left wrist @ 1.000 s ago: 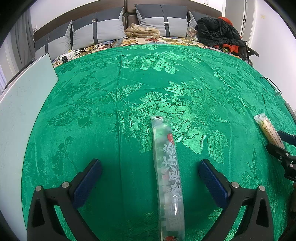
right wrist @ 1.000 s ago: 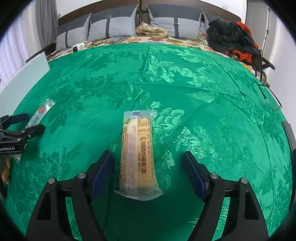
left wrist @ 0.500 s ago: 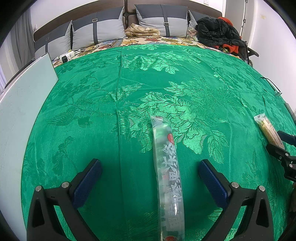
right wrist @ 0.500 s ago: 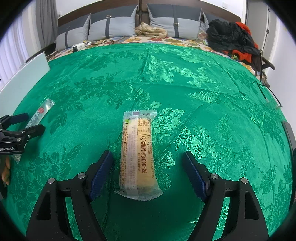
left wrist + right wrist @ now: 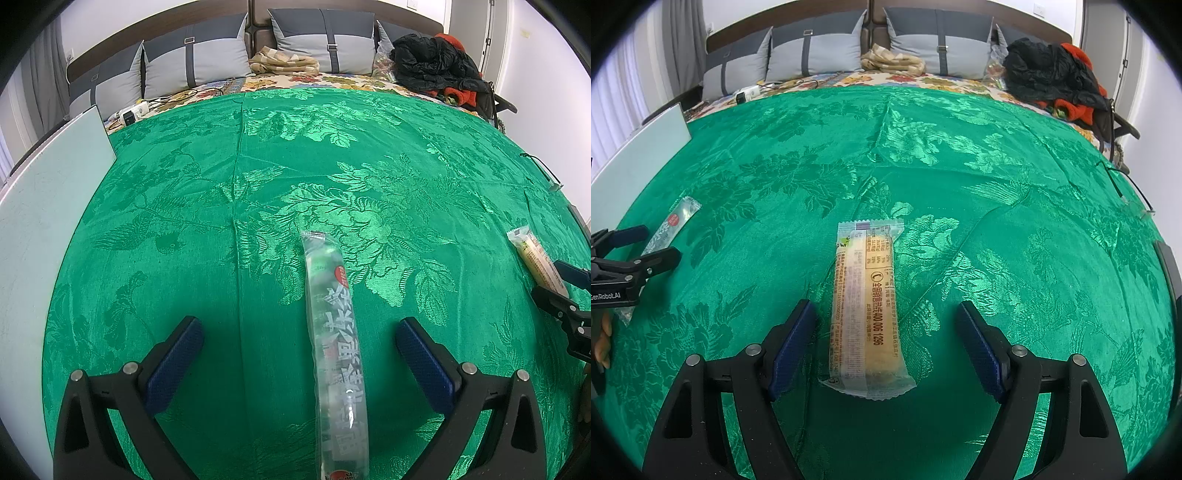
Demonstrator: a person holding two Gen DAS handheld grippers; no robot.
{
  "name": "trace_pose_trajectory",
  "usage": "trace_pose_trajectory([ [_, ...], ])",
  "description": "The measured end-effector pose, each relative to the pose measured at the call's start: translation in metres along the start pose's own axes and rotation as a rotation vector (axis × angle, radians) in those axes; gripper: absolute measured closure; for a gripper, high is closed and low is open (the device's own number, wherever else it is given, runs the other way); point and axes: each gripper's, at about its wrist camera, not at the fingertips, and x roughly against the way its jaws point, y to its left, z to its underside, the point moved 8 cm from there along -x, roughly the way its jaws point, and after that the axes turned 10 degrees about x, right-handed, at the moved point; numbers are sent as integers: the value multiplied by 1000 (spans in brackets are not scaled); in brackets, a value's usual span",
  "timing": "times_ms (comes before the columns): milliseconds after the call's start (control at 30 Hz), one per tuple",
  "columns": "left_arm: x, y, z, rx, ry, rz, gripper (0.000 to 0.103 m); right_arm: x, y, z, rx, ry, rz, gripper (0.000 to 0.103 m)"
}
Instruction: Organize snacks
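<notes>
A long clear snack packet [image 5: 334,339] with a red dot and grey print lies flat on the green cloth [image 5: 184,229], running between the fingers of my left gripper [image 5: 299,326]. That gripper is open and its pads stand well clear of the packet. A tan wrapped cake bar [image 5: 866,314] lies lengthwise between the fingers of my right gripper [image 5: 886,314], also open and not touching it. Each gripper appears in the other view: the right gripper [image 5: 561,284] over the cake bar [image 5: 535,258], the left gripper [image 5: 639,243] over the clear packet [image 5: 674,223].
A pale flat board [image 5: 40,206] leans along the left side. Grey pillows [image 5: 195,62], a folded beige cloth [image 5: 284,61] and a black and red heap of clothes [image 5: 439,70] sit at the far end. A thin black cable [image 5: 1126,184] lies at the right edge.
</notes>
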Motion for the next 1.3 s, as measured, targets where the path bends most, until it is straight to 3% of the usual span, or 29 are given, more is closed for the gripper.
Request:
trace_pose_trajectory([
  [700, 0, 0, 0, -3, 1, 2, 0, -1, -4, 1, -11, -1, -23, 17],
  [800, -1, -1, 0, -39, 84, 24, 0, 1, -8, 2, -24, 20, -91, 18],
  [867, 1, -4, 1, -42, 142, 66, 2, 1, -14, -1, -50, 95, -130, 19],
  [933, 5, -10, 2, -57, 172, 84, 13, 2, -16, -8, -46, 142, -130, 20],
  [1033, 7, -17, 3, -113, 183, 34, 35, 1, -4, -19, 21, 185, -139, 21],
  [1067, 8, -20, 2, -122, 177, 37, 47, -6, 4, -19, 60, 246, -143, 21],
  [1100, 10, -19, 5, -123, 170, 38, 57, -9, 8, -17, 78, 274, -142, 33],
  [1133, 13, -17, 4, -116, 160, 38, 82, -12, 12, -15, 98, 292, -133, 44],
  [1167, 14, -14, 4, -99, 160, 41, 85, -11, 14, -15, 117, 292, -110, 67],
  [1200, 16, -8, 4, -66, 162, 57, 85, -9, 12, -15, 117, 296, -76, 72],
  [1300, 32, 9, 6, 54, 151, 120, 85, 4, 7, -15, 32, 285, -91, 72],
])
